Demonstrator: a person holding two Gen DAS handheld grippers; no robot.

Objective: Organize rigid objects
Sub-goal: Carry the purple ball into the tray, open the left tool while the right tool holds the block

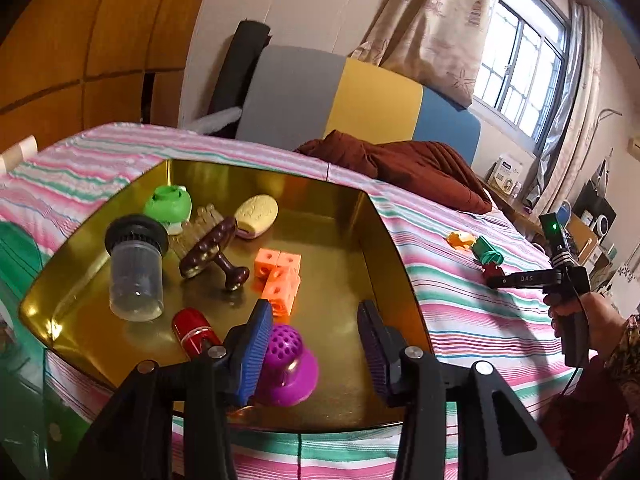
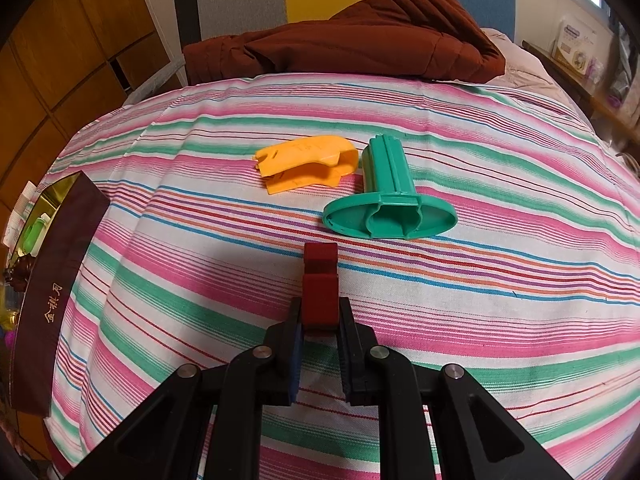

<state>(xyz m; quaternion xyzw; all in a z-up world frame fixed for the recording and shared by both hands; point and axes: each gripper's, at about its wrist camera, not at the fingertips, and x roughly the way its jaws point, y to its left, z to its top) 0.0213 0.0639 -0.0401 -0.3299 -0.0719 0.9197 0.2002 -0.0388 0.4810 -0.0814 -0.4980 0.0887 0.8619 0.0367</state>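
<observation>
My left gripper (image 1: 316, 320) hung over the near edge of the gold tin (image 1: 396, 264), fingers spread wide with nothing between them. I counted the tin's load: one clear jar with a black lid (image 1: 136, 268) lying on its side, one green round piece (image 1: 168, 202), one cream oval piece (image 1: 257, 211), one dark brown knobbed handle (image 1: 212, 254), one cluster of orange cubes (image 1: 278, 280) showing four blocks, one red cylinder (image 1: 196, 332), and one purple perforated ball on a flared base (image 1: 288, 360) touching the inside of my left-hand blue finger pad (image 1: 254, 352). Some clear ribbed thing lay behind the brown handle; I couldn't tell what it was.

My right gripper (image 2: 320, 320) was clamped on one dark red block (image 2: 320, 292), fingers tight against both its sides, low over the striped bedspread (image 2: 480, 320). Whether the block touched the cloth, I couldn't tell. Ahead of it lay two loose pieces on the spread: one orange curved clip (image 2: 308, 164) and one green flanged spool (image 2: 390, 200), on its side, just beside each other. From the left camera I saw those same three things well to the right of the tin. The tin's dark maroon outer wall (image 2: 52, 300) sat at the far left of my right view, carrying three gold characters. One brown quilt (image 2: 352, 36) lay bunched at the head of the bed.
</observation>
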